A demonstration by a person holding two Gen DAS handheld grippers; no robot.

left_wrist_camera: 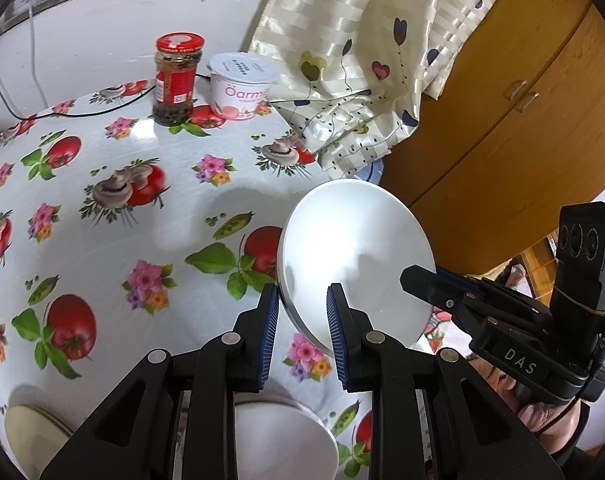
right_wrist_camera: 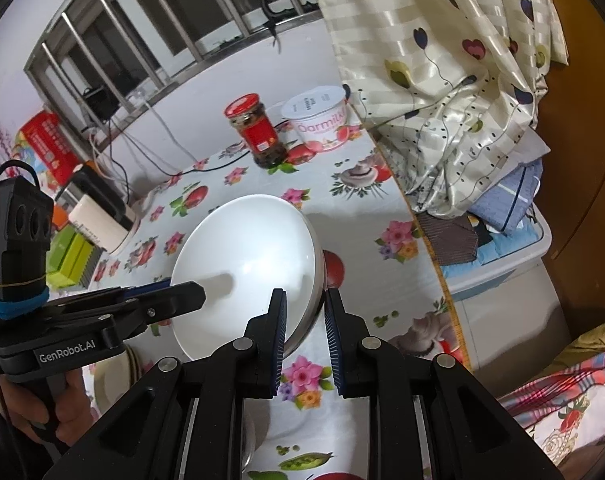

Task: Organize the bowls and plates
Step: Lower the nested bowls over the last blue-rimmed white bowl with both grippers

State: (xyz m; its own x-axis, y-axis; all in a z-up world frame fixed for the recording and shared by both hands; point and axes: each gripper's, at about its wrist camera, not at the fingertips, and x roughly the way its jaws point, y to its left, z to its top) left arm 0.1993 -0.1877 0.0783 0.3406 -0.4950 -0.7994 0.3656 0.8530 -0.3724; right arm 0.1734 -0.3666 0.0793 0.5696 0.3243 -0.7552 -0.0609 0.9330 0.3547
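A white bowl is held tilted in the air above the flowered table, between both grippers. My left gripper straddles its near rim, jaws slightly apart around the edge. My right gripper straddles the opposite rim the same way; it also shows in the left wrist view. The bowl's inside faces the right wrist view. Another white bowl sits below on the table, and cream plates lie at the lower left.
A red-lidded jar and a yogurt tub stand at the table's far side. A curtain and wooden cabinet are on the right. Boxes and a white cylinder crowd the left.
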